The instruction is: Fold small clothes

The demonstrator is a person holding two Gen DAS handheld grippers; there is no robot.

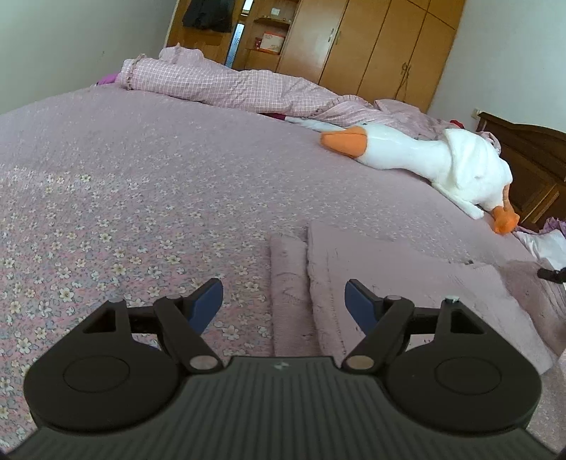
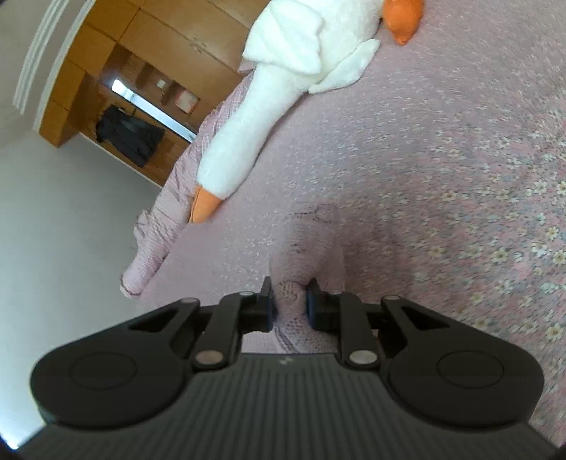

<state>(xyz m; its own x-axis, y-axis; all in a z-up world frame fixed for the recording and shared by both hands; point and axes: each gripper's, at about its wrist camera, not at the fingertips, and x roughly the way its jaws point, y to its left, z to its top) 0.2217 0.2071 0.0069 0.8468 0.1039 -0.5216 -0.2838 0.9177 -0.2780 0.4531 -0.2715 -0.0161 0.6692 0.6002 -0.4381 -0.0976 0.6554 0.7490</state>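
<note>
The bed (image 1: 148, 170) fills most of the room from here, spread with a pink-lilac cover printed with small pale flowers. A pink checked quilt (image 1: 226, 83) lies bunched in a long roll along the far side, and a white plush goose (image 1: 442, 159) with an orange beak and orange feet sprawls just in front of it, toward the dark wooden headboard (image 1: 530, 170). Behind the bed stands a tall honey-coloured wooden wardrobe (image 1: 382, 46), with open shelves beside it holding a red-and-white box; whatever is printed on that box is too small to read. A dark jacket (image 1: 207, 14) hangs next to the shelves. The walls are plain and pale.

The small pink garment (image 1: 389, 283) lies on the near part of the bed, partly folded, with a narrow strip of it lying parallel just left of the broader panel. The left gripper (image 1: 284, 302) hovers low over that left edge, its blue-padded fingers (image 1: 208, 300) spread wide with nothing between them. The right gripper (image 2: 289, 306) is clamped on a bunched bit of the same pink knit fabric (image 2: 311, 247), which rises in a fold from between its fingers above the bedcover.

A small pale mark sits on each gripper's ribbed black body, too small to make out
</note>
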